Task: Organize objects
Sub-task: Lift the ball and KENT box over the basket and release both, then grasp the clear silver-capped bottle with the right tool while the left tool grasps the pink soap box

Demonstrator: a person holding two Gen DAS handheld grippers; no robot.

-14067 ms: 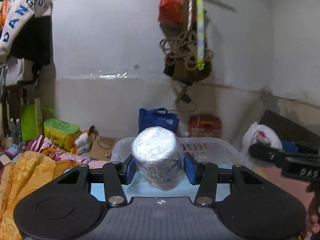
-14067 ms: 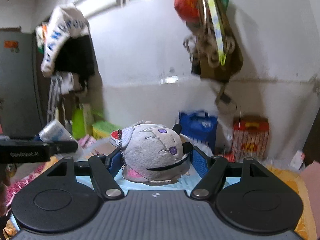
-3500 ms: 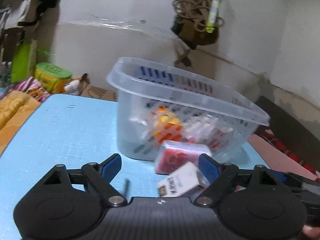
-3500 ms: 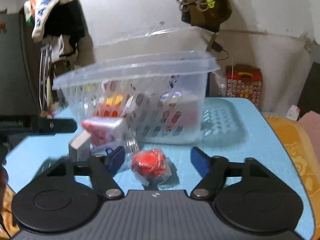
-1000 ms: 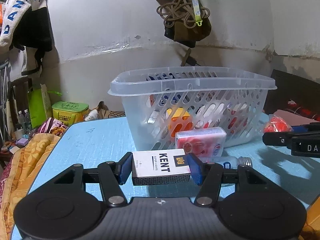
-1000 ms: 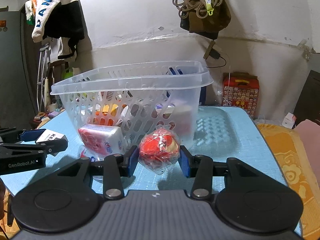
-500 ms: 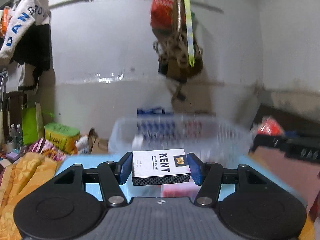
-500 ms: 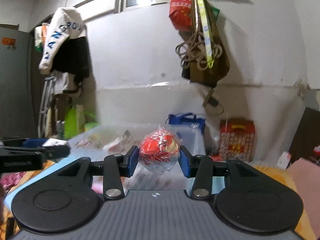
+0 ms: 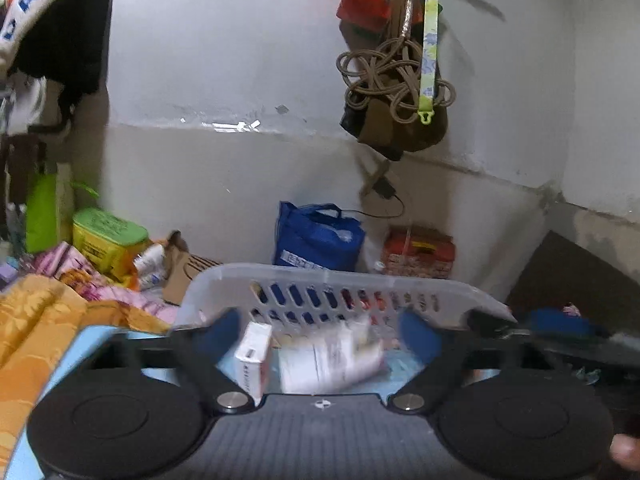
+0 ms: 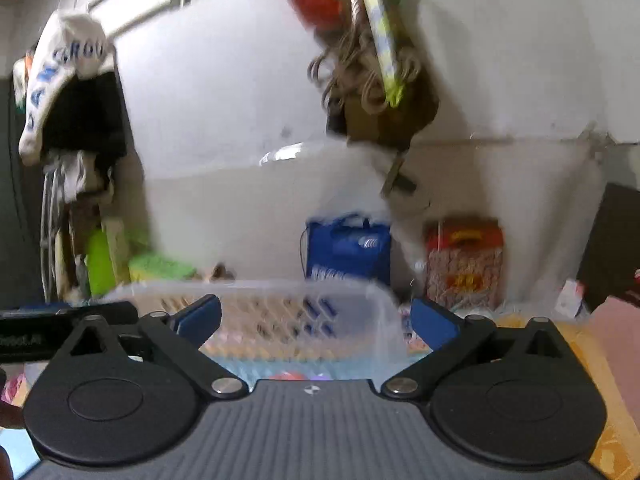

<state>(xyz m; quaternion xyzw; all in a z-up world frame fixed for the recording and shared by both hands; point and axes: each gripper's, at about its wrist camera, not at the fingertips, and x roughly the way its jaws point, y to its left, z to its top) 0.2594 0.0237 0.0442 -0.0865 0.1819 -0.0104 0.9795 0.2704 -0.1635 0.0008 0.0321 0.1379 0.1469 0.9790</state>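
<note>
My left gripper (image 9: 319, 331) hangs over the clear plastic basket (image 9: 320, 276), its jaws opening wide. The white cigarette box (image 9: 252, 356) is loose between them, tipped on end and blurred, dropping among the packets (image 9: 332, 356) in the basket. My right gripper (image 10: 316, 320) is above the same basket (image 10: 260, 300), jaws also opening, with nothing between its pads. The red wrapped ball (image 10: 288, 376) shows as a blur low down, just over the gripper body. Each gripper shows at the edge of the other's view: the right gripper (image 9: 560, 320) and the left gripper (image 10: 40, 328).
The basket stands on a light blue table (image 9: 92, 340). An orange cloth (image 9: 36, 320) lies to the left. A blue bag (image 9: 316, 236), a red box (image 9: 416, 248) and a green-lidded tub (image 9: 104, 236) stand by the wall. Rope and a brown bag (image 9: 396, 92) hang above.
Both grippers went from shut to open over the basket. The left one let go of the cigarette box and the right one let go of the red ball; both things are dropping.
</note>
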